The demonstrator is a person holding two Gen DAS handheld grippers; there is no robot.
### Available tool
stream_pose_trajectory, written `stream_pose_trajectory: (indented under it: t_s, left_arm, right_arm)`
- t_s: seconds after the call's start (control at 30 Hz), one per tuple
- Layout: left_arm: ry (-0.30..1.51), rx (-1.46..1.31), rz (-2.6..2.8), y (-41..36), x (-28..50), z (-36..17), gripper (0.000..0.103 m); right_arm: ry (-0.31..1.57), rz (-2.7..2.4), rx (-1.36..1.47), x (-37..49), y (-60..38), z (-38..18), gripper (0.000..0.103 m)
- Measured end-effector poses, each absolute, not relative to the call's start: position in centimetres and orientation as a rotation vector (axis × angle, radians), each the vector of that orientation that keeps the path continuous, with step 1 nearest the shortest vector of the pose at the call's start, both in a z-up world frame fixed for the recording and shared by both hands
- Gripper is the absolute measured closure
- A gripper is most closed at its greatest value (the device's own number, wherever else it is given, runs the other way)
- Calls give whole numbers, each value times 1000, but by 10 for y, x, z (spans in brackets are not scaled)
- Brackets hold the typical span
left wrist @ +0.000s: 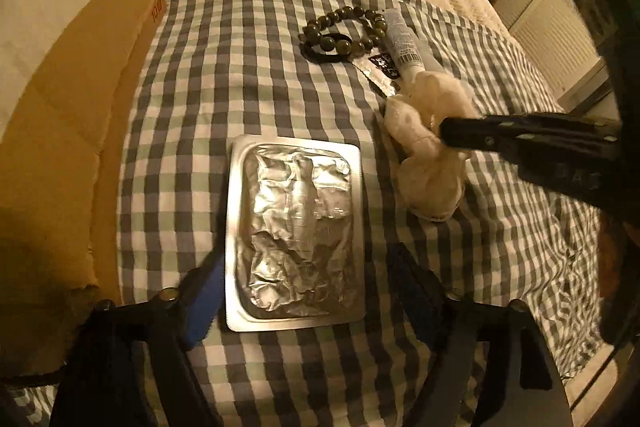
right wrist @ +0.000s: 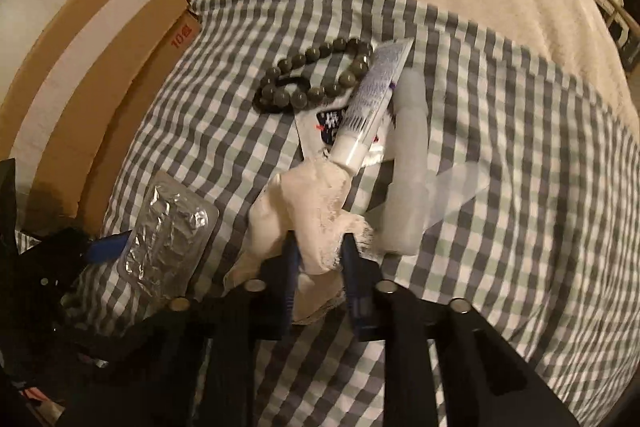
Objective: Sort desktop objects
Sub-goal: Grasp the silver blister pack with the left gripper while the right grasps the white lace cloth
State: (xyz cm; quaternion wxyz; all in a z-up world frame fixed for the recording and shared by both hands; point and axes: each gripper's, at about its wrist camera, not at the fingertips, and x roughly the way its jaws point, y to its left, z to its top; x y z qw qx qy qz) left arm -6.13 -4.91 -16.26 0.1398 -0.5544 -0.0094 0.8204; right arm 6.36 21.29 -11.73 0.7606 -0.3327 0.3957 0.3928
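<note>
- Left wrist view: left gripper (left wrist: 304, 291) stands wide, its 2 fingers straddling the foil blister pack (left wrist: 294, 235) without pressing on it. The pack lies flat on the checked cloth (left wrist: 192, 75), and it looks empty and crushed, so likely stiff at the rim, flimsy in the middle.
- To take it well: close on the long edges, low, near the rim, since the crumpled middle would probably buckle.
- Same view: right gripper (left wrist: 442, 133) comes in from the right, its tip buried in the cream scrunchie (left wrist: 424, 167).
- Beyond it: bead bracelet (left wrist: 340, 29) with a black hair tie (left wrist: 330, 47) inside it, a white tube (left wrist: 402, 45) and a small sachet (left wrist: 380, 73) below, all touching or overlapping. Cardboard box (left wrist: 80, 75) at left.
- Right wrist view: right gripper (right wrist: 318, 249) is narrow, clamped on a fold of the scrunchie (right wrist: 316, 203); no earlier picture to judge travel.
- Lift straight up. The scrunchie's far end touches the tube's cap (right wrist: 348, 153), so a sideways drag could probably roll the tube (right wrist: 372, 99).
- A clear plastic piece (right wrist: 408, 163) lies just right of the scrunchie, sachet (right wrist: 328, 123) under the tube, bracelet (right wrist: 316, 75) behind.
- The blister pack (right wrist: 168, 239) sits at left beside the left gripper (right wrist: 100, 247); the 2 claws are near each other, so a collision is the main risk.
</note>
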Motion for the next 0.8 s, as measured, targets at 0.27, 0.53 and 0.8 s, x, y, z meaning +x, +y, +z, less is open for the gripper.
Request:
stream_pose_trajectory:
  t_s: [0.27,0.53,0.8]
  left_arm:
    - [57,-1584,2393,-47,-55,-155,36]
    - [60,-1540,2436,-44,-52,-130,36]
    - [76,-1469,2489,-45,-41,-101,36]
  right_arm:
    - [800,878,-735,55,203,-99,87]
    - [726,928,-737,38,193,-71,90]
    - [661,970,-729,20,179,-44,90]
